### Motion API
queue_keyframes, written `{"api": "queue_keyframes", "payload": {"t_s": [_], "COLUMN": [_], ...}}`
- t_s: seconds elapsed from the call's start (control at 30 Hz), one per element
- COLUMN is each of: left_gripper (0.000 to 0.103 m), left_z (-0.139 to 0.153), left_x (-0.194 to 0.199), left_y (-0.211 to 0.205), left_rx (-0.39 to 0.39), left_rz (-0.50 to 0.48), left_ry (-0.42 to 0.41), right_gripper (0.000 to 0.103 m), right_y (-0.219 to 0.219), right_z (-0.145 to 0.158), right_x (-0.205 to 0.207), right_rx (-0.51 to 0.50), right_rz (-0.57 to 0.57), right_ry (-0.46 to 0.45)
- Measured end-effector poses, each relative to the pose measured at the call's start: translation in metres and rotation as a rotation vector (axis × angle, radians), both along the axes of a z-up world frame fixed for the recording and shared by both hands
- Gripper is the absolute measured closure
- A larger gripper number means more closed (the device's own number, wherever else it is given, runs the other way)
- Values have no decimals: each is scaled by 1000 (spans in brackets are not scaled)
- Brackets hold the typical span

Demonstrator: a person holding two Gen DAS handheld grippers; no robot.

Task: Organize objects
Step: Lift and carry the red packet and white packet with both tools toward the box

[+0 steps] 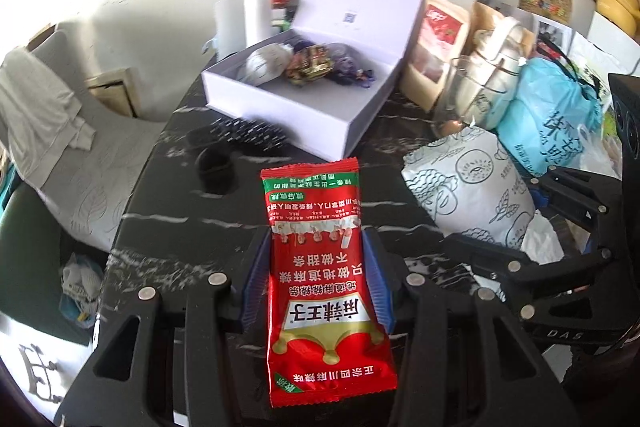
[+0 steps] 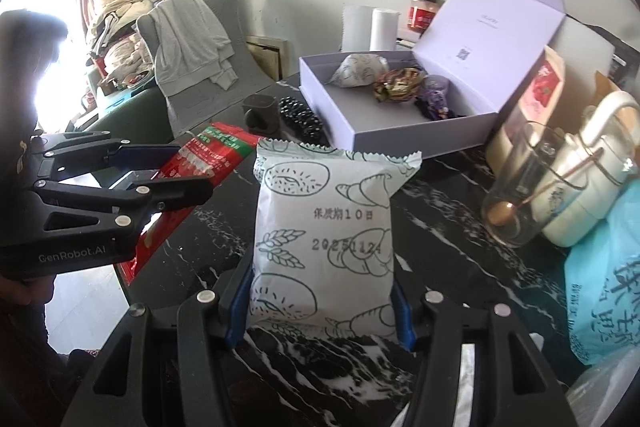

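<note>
My left gripper (image 1: 317, 267) is shut on a long red snack packet (image 1: 320, 267), which sticks out forward above the black marble table (image 1: 180, 227). The same packet (image 2: 192, 163) shows at the left of the right wrist view, inside the left gripper (image 2: 168, 171). My right gripper (image 2: 322, 291) is shut on a white bread packet (image 2: 324, 227) printed with croissants and wheat, held upright over the table. That packet (image 1: 468, 187) also appears at the right of the left wrist view. Beyond both stands an open white box (image 1: 304, 107) (image 2: 400, 123) holding a wrapped bun and several candies.
A black hairbrush (image 1: 248, 135) and a small black holder (image 2: 260, 111) lie in front of the box. A glass cup with a spoon (image 2: 516, 187), a white kettle (image 2: 592, 179) and a blue plastic bag (image 2: 608, 279) crowd the right side. A grey chair with draped clothing (image 2: 192, 39) stands left.
</note>
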State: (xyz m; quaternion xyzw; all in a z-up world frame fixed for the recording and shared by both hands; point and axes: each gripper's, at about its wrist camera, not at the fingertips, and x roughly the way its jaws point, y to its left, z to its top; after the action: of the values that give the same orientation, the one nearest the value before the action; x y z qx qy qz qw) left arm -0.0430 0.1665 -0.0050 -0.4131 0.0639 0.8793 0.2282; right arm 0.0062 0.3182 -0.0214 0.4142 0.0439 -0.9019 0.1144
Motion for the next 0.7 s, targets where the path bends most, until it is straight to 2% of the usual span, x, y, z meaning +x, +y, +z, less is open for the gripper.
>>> {"api": "queue_keyframes", "payload": {"t_s": [0.33, 0.7], "left_gripper": [60, 60], "left_z": [15, 30], "left_x": [-18, -58], "left_y": [40, 57], "left_rx": [-8, -22], "left_rz": [-82, -114], "left_ry": [12, 26], "right_gripper": [46, 46], "right_y": [24, 37], "right_z": [15, 29], "right_x": [-5, -33], "right_rx": [7, 26], "right_rz": [-60, -93], "right_ry": [23, 46]}}
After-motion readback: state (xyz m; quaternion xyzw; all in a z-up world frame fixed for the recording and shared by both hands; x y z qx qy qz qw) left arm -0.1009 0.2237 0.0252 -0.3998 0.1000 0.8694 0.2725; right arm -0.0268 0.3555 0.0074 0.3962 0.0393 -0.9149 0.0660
